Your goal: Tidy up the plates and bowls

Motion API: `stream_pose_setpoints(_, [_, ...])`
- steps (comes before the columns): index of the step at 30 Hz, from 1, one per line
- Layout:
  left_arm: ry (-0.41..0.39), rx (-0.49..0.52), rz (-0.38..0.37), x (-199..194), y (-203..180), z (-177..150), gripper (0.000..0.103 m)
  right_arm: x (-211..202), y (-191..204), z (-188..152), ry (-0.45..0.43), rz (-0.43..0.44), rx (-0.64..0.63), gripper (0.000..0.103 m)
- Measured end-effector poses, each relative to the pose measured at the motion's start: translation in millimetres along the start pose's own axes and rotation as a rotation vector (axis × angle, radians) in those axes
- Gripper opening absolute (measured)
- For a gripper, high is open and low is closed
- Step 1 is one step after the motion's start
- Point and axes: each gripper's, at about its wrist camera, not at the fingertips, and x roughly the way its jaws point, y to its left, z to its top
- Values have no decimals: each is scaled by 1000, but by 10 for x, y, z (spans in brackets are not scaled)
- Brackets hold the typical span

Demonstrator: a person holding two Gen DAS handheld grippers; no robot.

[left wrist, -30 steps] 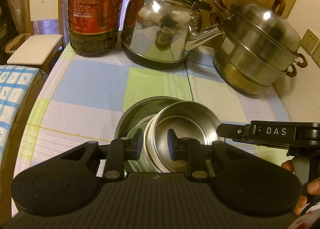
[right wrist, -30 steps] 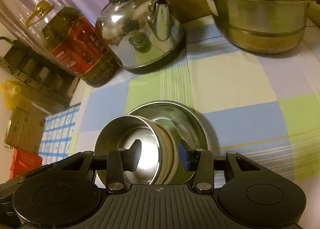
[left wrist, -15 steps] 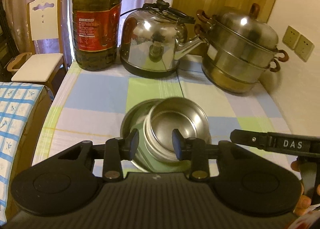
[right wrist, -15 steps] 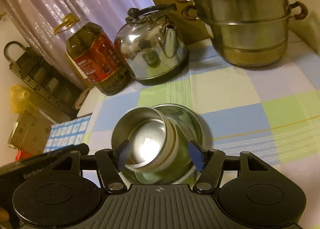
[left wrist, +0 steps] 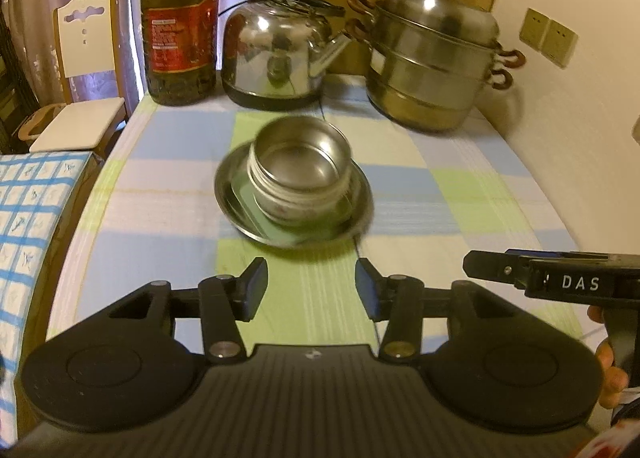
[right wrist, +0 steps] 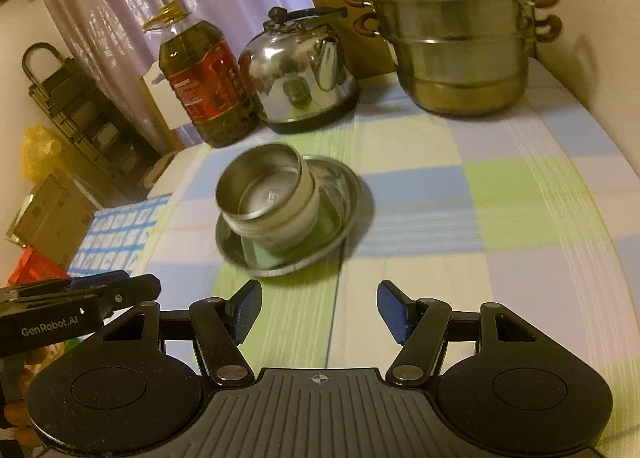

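A stack of steel bowls (left wrist: 300,174) stands in a shallow steel plate (left wrist: 240,214) on the checked tablecloth, mid-table. The bowls (right wrist: 268,198) and plate (right wrist: 344,194) also show in the right wrist view. My left gripper (left wrist: 311,292) is open and empty, drawn back from the plate toward the near edge. My right gripper (right wrist: 318,308) is open and empty, also back from the plate. Each gripper's body shows at the edge of the other's view.
At the back of the table stand an oil bottle (left wrist: 180,26), a steel kettle (left wrist: 280,54) and a stacked steamer pot (left wrist: 432,66). A white chair (left wrist: 80,98) stands off the table's left edge. The wall runs along the right side.
Both grippers opened, let go of the bowl stack's rim, and pulled back toward the near edge. The bowls now rest in the plate.
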Motion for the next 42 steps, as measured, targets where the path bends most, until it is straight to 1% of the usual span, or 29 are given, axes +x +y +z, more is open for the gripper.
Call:
stream_pose_setpoints(4, [5,7,-10,-172,-197,-203,44,-220,-77,-212,18,2,10,64])
stream_pose_setpoints(8, [22,1,-26,-327,-370,-365,44,-407,-129,-402,58,-5,16,64])
stream_pose_setpoints(10, [36,-3,-22,-394,-455,-451,44,-512,-163,-493,67,-7,30,64])
stream_pose_setpoints(17, [52,17,-18,-588,-724,-683,44,-864,-214,-697,59,-25,17,64])
stream_pose_setpoints(19, [54,22,-27,-627,-781,-730,44,-935,-214,-734,56,-30,10,64])
stream_pose_setpoints(30, [44,49,-30,-752,-1003,-873,44,-1121,-247,-894,51,-40,-20,64])
stream_pose_setpoints(42, [38,57,-29,-785,-1067,-870,44,-1193,-283,-943,44,-36,-34,64])
